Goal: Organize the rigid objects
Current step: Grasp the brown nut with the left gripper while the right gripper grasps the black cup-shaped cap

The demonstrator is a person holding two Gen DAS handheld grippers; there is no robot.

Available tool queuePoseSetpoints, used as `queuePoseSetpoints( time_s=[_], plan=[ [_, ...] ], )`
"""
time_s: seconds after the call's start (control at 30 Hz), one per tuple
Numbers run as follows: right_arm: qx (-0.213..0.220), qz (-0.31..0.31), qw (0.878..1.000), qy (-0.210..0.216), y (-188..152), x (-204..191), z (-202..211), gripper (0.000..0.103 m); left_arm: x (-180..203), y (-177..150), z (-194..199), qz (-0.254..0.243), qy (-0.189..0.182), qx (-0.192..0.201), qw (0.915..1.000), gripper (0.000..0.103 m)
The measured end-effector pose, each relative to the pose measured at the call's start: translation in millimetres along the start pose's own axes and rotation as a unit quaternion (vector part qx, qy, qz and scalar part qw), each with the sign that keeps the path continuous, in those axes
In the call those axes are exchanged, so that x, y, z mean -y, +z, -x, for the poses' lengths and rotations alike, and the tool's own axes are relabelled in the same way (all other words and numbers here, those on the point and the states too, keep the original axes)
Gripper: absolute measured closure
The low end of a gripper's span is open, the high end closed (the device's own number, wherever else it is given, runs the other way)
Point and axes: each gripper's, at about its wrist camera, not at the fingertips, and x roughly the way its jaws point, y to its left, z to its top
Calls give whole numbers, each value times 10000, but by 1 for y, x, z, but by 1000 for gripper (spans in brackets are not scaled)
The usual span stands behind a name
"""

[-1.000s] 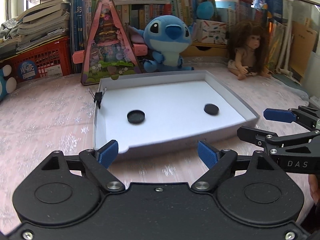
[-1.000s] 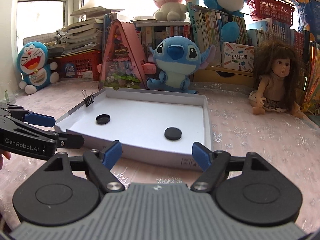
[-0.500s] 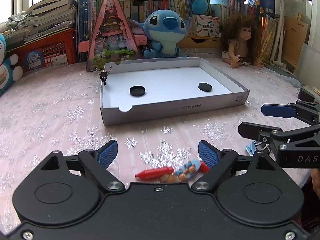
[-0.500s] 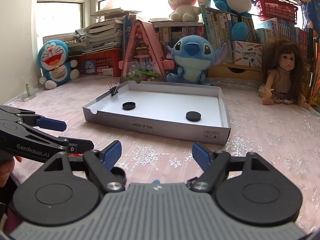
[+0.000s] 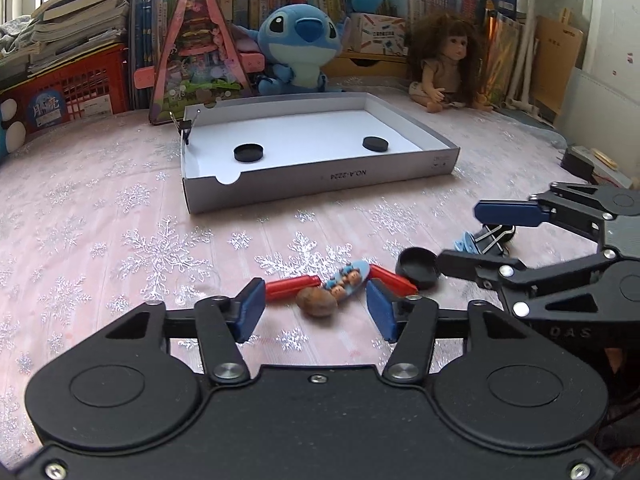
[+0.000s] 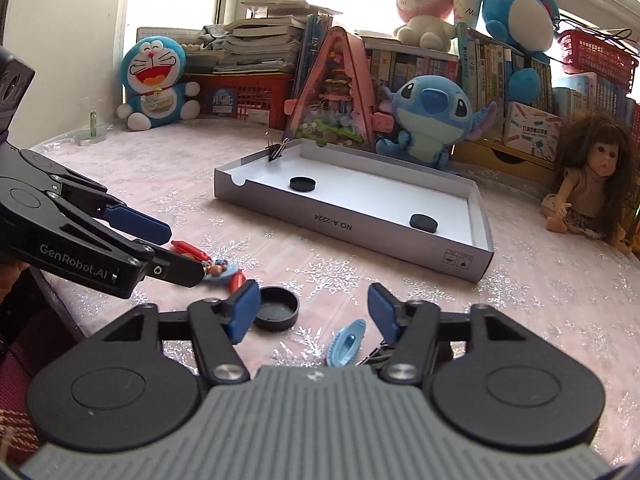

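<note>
fingers: both grippers spread wide, nothing held | left gripper (image 5: 316,312) low over small brown nut-like lump (image 5: 316,302) | shallow grey cardboard tray (image 5: 320,178) well apart, two black discs inside | tip: I'd centre the lump between the pads before squeezing, red stick's crowding it

The left hand-held gripper (image 5: 316,312) has a matte black body with two round raised discs, silver screws at its linkage joints and blue rectangular pads on its fingertips (image 5: 251,309); seen side-on from the right wrist camera, its arm carries white "GenRobot.AI" lettering. The right hand-held gripper (image 6: 314,312) shares the black linkage, silver screws and blue fingertips (image 6: 382,309), but has a ribbed grey centre panel with a small white mark, and its side shows faint "DAS" letters. A sliver of skin shows at the frame edge beside each tool.
</note>
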Motion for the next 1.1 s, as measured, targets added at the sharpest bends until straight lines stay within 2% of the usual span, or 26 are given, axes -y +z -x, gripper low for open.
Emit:
queuePoseSetpoints(
  time_s=[0.13, 0.27, 0.67, 1.1],
  plan=[
    [-112, 92, 9998, 96, -1, -6, -5, 47, 2, -2, -3, -25, -16, -67, 10000, 61],
    [-232, 279, 9993, 109, -4, -12, -9, 51, 2, -3, -6, -41, -25, -132, 9999, 71],
    [-345, 307, 9988, 142, -6, -13, -19, 57, 2, -3, -12, -83, 8, -135, 9999, 72],
    [-338, 166, 9991, 189, -3, -11, -28, 57, -1, -3, -16, -145, 3, -128, 9998, 71]
  ],
)
